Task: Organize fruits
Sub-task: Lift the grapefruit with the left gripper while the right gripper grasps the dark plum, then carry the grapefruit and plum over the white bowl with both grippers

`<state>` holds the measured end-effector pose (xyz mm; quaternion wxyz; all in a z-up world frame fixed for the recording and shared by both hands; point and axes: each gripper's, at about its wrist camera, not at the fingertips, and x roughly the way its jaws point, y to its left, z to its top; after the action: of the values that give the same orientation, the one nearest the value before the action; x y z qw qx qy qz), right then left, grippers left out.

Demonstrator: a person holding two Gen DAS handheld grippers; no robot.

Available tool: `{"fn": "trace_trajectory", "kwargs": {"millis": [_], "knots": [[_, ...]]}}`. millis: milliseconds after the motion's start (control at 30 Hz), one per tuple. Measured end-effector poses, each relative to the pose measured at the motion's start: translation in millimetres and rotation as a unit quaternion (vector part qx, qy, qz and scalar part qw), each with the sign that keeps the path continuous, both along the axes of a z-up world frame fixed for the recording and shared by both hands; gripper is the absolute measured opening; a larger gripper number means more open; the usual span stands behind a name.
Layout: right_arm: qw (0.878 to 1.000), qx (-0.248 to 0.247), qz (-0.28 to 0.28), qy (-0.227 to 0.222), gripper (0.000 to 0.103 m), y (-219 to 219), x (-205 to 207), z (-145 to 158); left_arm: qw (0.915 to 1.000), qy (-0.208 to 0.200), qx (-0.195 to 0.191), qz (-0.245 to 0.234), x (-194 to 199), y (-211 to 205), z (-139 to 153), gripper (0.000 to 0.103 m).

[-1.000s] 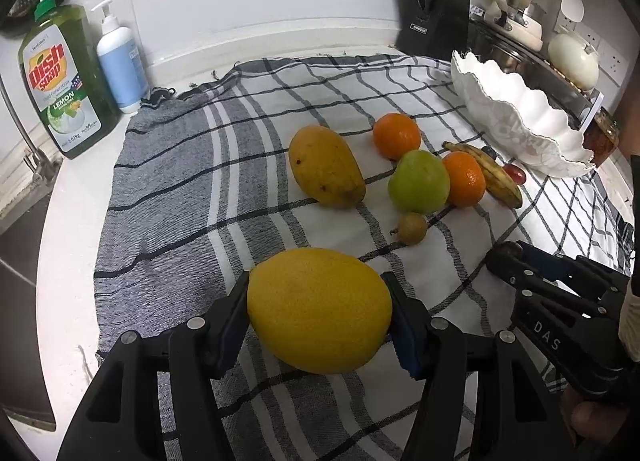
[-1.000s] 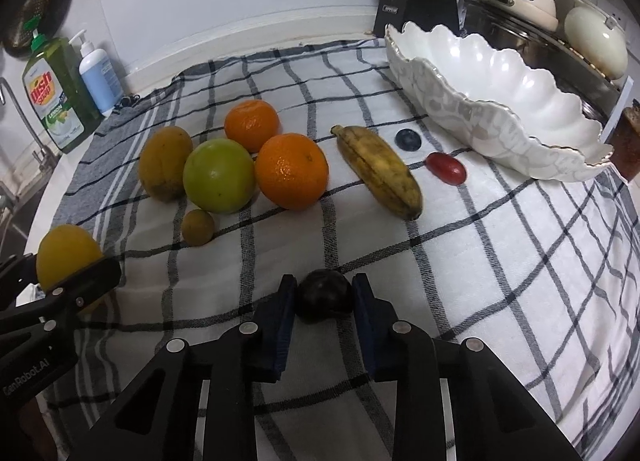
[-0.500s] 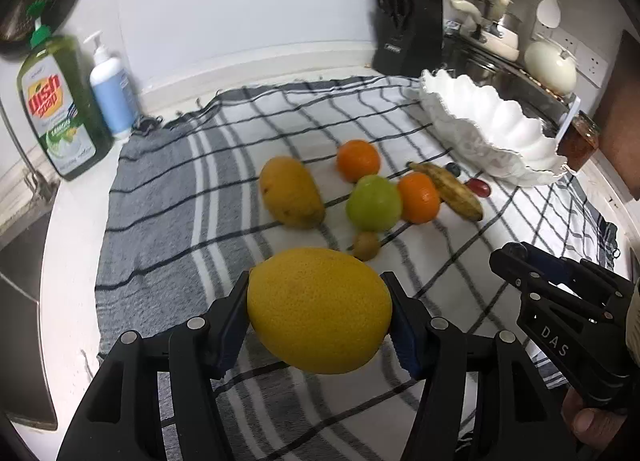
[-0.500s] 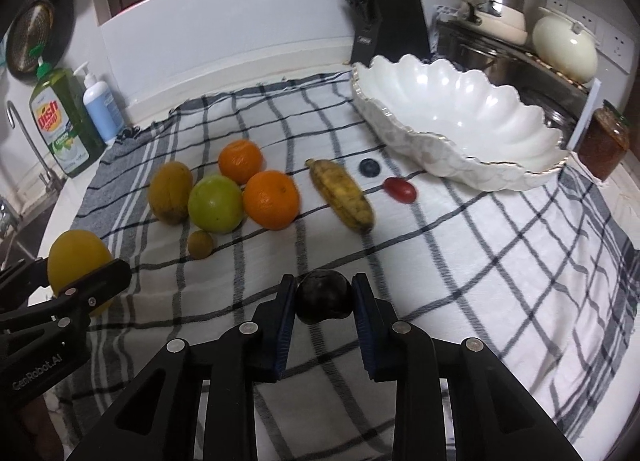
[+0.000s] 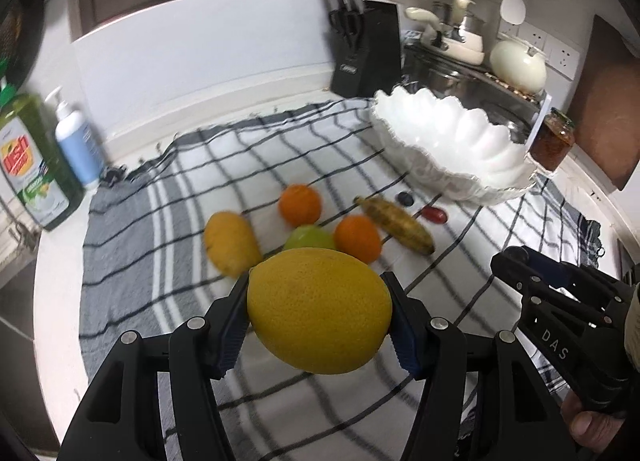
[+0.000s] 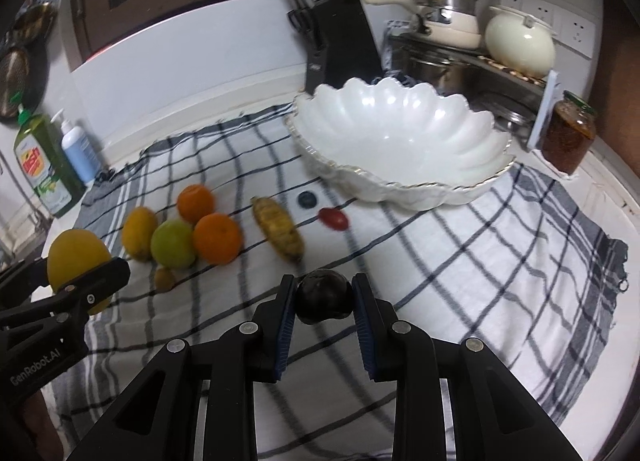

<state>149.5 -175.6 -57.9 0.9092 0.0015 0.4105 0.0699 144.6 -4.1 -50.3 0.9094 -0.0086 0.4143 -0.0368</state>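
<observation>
My left gripper (image 5: 318,311) is shut on a big yellow citrus fruit (image 5: 319,309) and holds it well above the checked cloth (image 5: 192,189). My right gripper (image 6: 324,301) is shut on a small dark plum (image 6: 324,296), also lifted. On the cloth lie a mango (image 6: 138,232), a green apple (image 6: 173,244), two oranges (image 6: 218,238), a small brown fruit (image 6: 165,278), a banana (image 6: 279,228), a blueberry (image 6: 307,199) and a red grape tomato (image 6: 333,218). The white scalloped bowl (image 6: 400,185) stands empty at the back right.
A knife block (image 6: 340,45) stands behind the bowl. Pots and a rack (image 6: 460,61) and a jar (image 6: 568,137) are at the right. Dish soap (image 6: 40,165) and a blue pump bottle (image 6: 80,153) stand at the left by the sink edge.
Both grippers have risen and pulled back from the cloth with their fruits still held; the loose fruits and bowl look smaller and farther. Nothing on the cloth moved.
</observation>
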Motion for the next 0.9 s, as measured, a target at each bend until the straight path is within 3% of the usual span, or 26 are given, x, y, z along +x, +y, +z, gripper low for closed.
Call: {"fn": "trace_trajectory", "kwargs": {"millis": [533, 900], "knots": [[0.998, -0.008, -0.048, -0.048, 0.029, -44.3, 34.3, 35.6, 0.9964, -0.055, -0.018, -0.062, 54.4, -47.2, 38.8, 0.061], [0.996, -0.012, -0.065, -0.054, 0.029, -72.1, 74.0, 45.7, 0.9921, -0.064, -0.029, -0.103, 104.6, -82.8, 46.8, 0.061]]}}
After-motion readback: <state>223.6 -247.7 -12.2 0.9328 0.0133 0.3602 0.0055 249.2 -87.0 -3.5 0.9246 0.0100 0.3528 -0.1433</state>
